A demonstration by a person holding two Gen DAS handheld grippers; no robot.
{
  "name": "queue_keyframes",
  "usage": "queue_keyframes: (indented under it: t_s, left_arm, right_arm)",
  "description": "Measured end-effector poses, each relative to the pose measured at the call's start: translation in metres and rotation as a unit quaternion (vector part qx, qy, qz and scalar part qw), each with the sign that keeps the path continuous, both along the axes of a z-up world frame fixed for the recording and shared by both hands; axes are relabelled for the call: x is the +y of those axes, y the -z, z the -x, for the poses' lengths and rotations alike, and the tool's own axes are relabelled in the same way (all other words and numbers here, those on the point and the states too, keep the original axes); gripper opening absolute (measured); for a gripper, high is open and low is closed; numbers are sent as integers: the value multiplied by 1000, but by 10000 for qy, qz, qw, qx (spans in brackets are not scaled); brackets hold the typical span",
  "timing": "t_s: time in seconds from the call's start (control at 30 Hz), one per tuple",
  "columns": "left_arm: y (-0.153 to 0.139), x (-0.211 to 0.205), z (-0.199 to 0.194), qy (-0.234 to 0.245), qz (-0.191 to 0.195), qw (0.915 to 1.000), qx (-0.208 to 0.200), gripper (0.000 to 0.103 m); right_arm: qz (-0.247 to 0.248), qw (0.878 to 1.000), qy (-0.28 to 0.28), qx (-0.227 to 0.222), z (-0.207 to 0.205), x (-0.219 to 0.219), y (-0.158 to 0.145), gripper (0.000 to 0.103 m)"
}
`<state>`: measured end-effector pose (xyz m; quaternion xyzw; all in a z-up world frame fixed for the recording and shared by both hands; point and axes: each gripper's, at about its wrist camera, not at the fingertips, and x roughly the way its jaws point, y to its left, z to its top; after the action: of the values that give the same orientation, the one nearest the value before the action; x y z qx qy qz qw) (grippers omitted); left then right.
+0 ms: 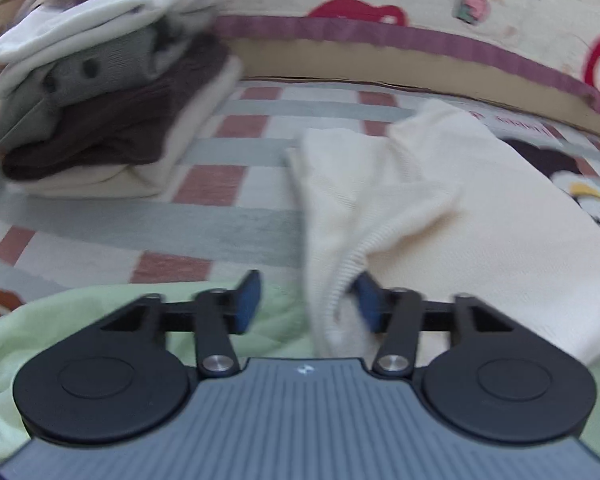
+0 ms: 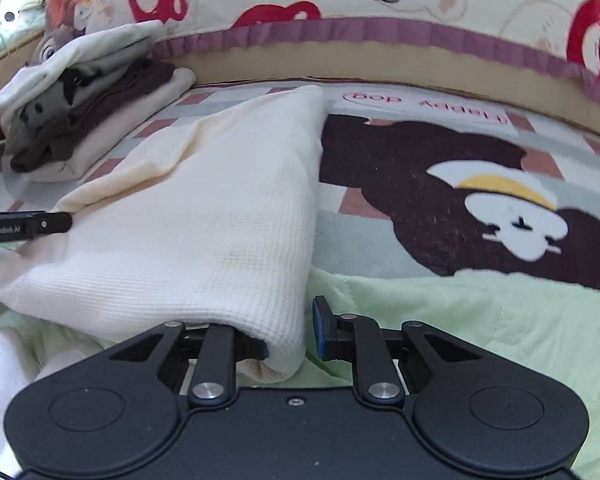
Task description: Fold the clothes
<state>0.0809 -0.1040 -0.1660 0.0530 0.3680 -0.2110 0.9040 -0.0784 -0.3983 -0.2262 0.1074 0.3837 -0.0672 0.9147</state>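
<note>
A cream waffle-knit garment [image 1: 420, 208] [image 2: 204, 220] lies folded on the bed. In the left wrist view my left gripper [image 1: 306, 300] stands open. The garment's ribbed edge hangs between its blue pads and brushes only the right one. One black finger of that gripper touches the garment's left side [image 2: 40, 226] in the right wrist view. My right gripper [image 2: 290, 332] has narrow jaws around the garment's near fold. Its left finger is buried under the cloth and its right pad sits at the fold's edge.
A stack of folded clothes [image 1: 100, 112] [image 2: 80, 120] sits at the back left. A light green blanket [image 1: 80, 320] [image 2: 460, 320] covers the near edge. The checked sheet [image 1: 240, 208] bears a brown bear print [image 2: 460, 200]. A padded bumper with purple trim [image 2: 380, 28] runs behind.
</note>
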Motion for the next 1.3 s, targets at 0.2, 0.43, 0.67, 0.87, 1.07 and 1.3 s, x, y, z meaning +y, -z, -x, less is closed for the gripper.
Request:
queue_keyframes:
  t_s: [0.2, 0.43, 0.67, 0.87, 1.07, 1.3]
  left_arm:
    - [-27, 1, -5, 478, 543, 9972, -210, 58]
    - [-13, -49, -37, 1339, 277, 9896, 443, 57]
    - [-8, -24, -87, 341, -240, 9981, 453, 3]
    - [-10, 12, -85, 4, 61, 9971, 762, 8]
    - [-10, 15, -79, 227, 867, 9890, 1180, 22]
    - [4, 29, -87, 412, 2115, 9608, 1747, 51]
  right_arm:
    - [-105, 9999, -7, -39, -1, 1, 3, 22]
    - [-309, 9995, 76, -27, -3, -3, 4, 32]
    - [-465, 9988, 83, -87, -1, -10, 9, 37]
    - [-498, 9987, 108, -71, 1, -11, 10, 41]
    - [-688, 9975, 126, -33, 19, -20, -9, 47]
    - [-1750, 9823, 629, -211, 42, -64, -35, 50]
